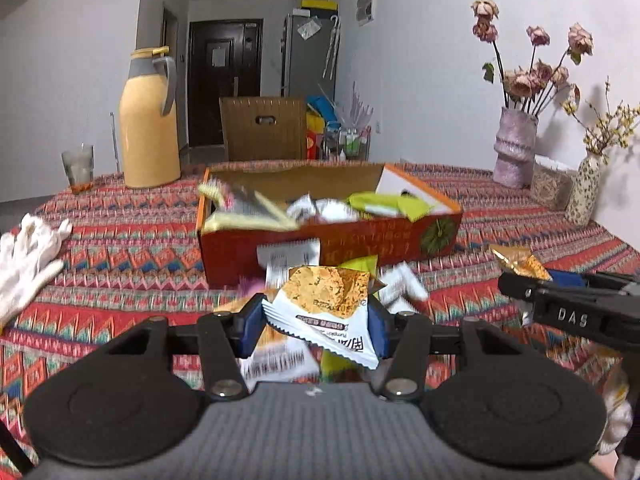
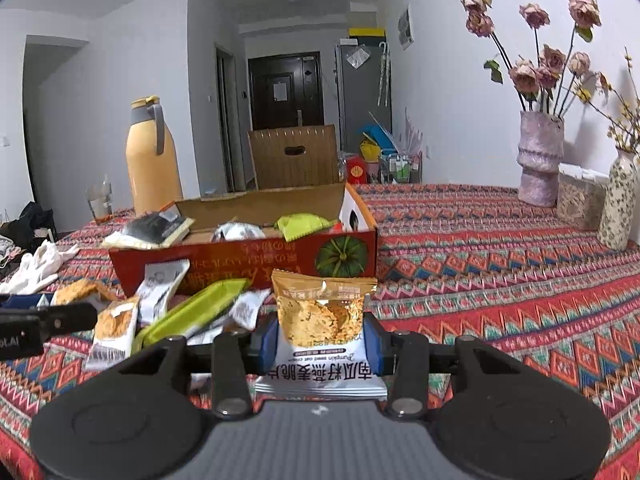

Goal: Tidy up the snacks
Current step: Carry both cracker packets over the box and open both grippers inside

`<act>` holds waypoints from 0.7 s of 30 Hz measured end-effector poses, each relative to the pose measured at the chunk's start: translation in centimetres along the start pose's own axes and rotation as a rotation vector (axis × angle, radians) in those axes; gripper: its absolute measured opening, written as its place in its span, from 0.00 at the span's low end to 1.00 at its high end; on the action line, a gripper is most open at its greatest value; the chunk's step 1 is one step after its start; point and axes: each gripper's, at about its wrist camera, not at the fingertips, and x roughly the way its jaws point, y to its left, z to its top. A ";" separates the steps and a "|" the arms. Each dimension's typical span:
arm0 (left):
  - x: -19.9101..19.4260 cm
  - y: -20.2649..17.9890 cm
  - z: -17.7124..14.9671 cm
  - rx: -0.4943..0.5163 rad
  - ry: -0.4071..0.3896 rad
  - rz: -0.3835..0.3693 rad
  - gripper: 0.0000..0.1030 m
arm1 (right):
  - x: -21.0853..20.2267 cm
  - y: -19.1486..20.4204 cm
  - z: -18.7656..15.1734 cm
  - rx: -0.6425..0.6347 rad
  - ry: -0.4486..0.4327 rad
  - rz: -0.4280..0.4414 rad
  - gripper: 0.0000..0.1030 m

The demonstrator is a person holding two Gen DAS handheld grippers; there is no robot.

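An open red cardboard box (image 1: 280, 248) with a pumpkin picture holds several snack packets; it also shows in the right wrist view (image 2: 248, 256). My left gripper (image 1: 316, 322) is shut on a white and orange cracker packet (image 1: 326, 300), held above a pile of loose packets (image 1: 288, 360) in front of the box. My right gripper (image 2: 320, 340) is shut on a like oat crisp packet (image 2: 322, 312), to the right of the pile (image 2: 180, 312). The right gripper (image 1: 560, 300) appears at the right in the left wrist view. The left gripper (image 2: 36, 324) appears at the left edge in the right wrist view.
A patterned tablecloth (image 2: 500, 280) covers the table. A yellow thermos jug (image 1: 148, 120) and a glass (image 1: 78, 168) stand at the back left, white gloves (image 1: 28, 256) lie at the left. Two vases with flowers (image 1: 516, 148) (image 2: 618, 200) stand at the back right. A chair (image 1: 262, 128) stands behind the table.
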 end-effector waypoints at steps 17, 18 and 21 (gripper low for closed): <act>5.6 0.4 8.3 -0.015 -0.109 0.046 0.51 | 6.6 1.5 7.6 -0.035 -0.097 0.045 0.41; 6.0 0.4 8.7 -0.016 -0.114 0.051 0.51 | 7.1 1.7 8.1 -0.039 -0.102 0.046 0.41; 7.6 0.7 10.0 -0.022 -0.116 0.057 0.51 | 8.6 2.1 9.5 -0.053 -0.118 0.049 0.41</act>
